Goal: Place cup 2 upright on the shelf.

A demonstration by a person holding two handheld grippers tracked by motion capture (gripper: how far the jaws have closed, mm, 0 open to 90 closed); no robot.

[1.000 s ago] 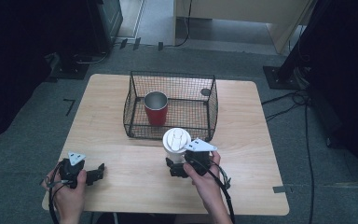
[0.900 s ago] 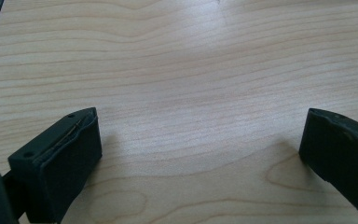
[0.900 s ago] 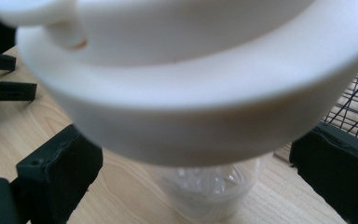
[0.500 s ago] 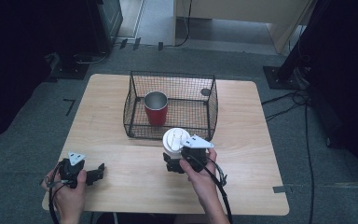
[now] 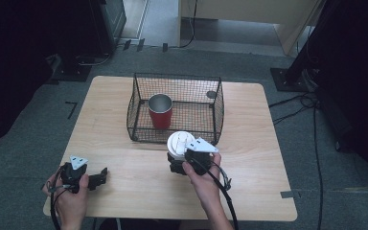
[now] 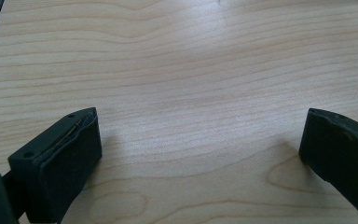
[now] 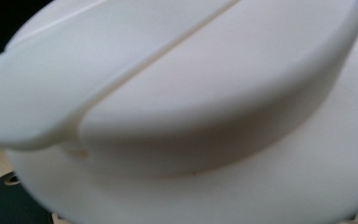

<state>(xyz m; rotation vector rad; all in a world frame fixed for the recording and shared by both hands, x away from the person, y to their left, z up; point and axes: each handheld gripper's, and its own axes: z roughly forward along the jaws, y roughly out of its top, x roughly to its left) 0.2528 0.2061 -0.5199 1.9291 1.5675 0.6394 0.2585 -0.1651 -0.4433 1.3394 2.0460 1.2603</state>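
The step in hand is judged to be the gripping of the white lidded cup [image 5: 180, 142] by the right gripper [image 5: 178, 163], presumably for a lift toward the wire basket [image 5: 218, 108]. The jaws have just been closing with the cup between them. In the right gripper view the white cup wall and lid [image 7: 205, 93] are seen pressed close against the camera, but the pad contact itself is hidden, so a firm hold cannot be confirmed. For a sound grip, the cup is best kept upright, the squeeze applied to the body below the lid rim, and the pressure held moderate, since a light cup may be dented or its lid popped.

The cup stands just outside the basket's near wall, toward its right half, on the wooden table [image 5: 254, 143]. The right gripper lies directly on the cup's near side, away from the basket. A red cup [image 5: 160, 111] stands inside the basket. The left gripper [image 5: 98, 178] rests well apart from the basket at the table's near left, jaws wide with nothing between them.
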